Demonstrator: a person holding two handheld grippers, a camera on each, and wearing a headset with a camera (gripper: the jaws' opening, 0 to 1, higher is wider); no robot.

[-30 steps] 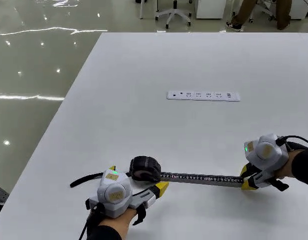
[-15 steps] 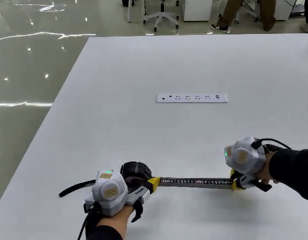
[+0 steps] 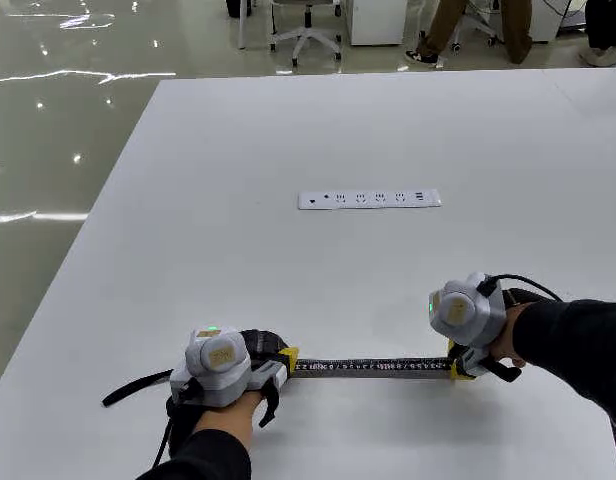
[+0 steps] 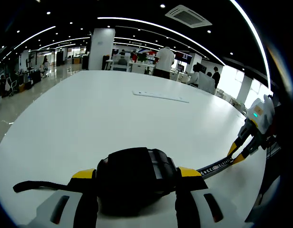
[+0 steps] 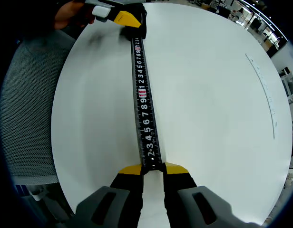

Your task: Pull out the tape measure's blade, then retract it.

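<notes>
The black tape measure case (image 4: 137, 183) sits between my left gripper's (image 4: 137, 172) yellow-tipped jaws, which are shut on its sides. In the head view that left gripper (image 3: 278, 360) holds the case (image 3: 260, 343) at the table's near left. The black blade (image 3: 373, 367) runs flat along the table to the right. My right gripper (image 5: 152, 168) is shut on the blade (image 5: 142, 95) at its low-number end. The right gripper (image 3: 456, 368) rests near the table's front. A black strap (image 3: 128, 388) trails left from the case.
A white power strip (image 3: 369, 199) lies mid-table, well beyond the blade. The white table's (image 3: 238, 230) left edge drops to a glossy floor (image 3: 48, 130). Office chairs and people's legs stand past the far edge.
My left gripper has moved up around the case and its jaws have come in on it. The right gripper keeps its hold on the blade end. The head camera has shifted.
</notes>
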